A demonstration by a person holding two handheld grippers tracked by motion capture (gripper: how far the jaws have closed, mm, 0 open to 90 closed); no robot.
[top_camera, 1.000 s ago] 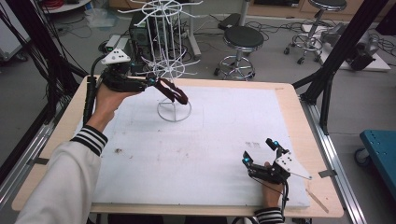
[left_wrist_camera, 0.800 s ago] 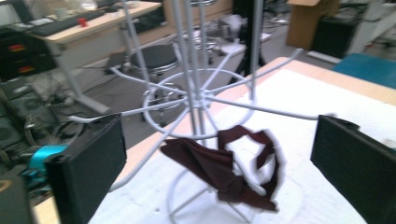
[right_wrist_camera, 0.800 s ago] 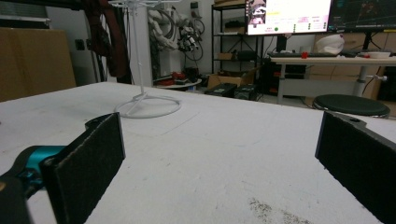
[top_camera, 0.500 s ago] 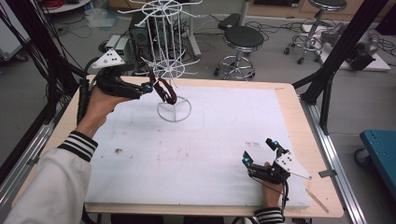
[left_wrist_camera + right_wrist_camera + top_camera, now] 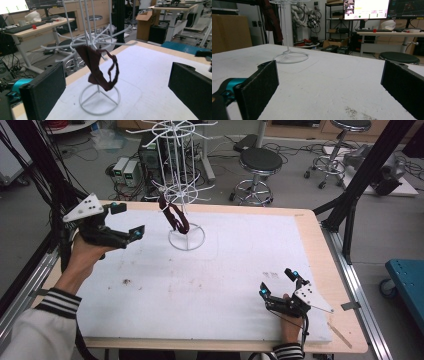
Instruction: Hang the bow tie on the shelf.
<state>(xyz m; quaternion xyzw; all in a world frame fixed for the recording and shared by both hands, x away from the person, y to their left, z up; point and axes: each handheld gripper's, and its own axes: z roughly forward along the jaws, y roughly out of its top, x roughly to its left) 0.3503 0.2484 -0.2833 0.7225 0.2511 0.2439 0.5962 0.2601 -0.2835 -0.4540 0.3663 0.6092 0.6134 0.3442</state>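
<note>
Release logged: your left gripper (image 5: pixel 134 233) now stands spread and clear, dark maroon fabric scrunchie (image 5: pixel 100 68) hanging on white wire rack (image 5: pixel 98 40); right gripper (image 5: pixel 277 289) idle, spread.

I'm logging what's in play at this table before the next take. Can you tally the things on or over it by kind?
White wire rack: 1
Dark red scrunchie hanging on the rack: 1
Grippers, both open: 2, left gripper and right gripper
Total: 4
</note>
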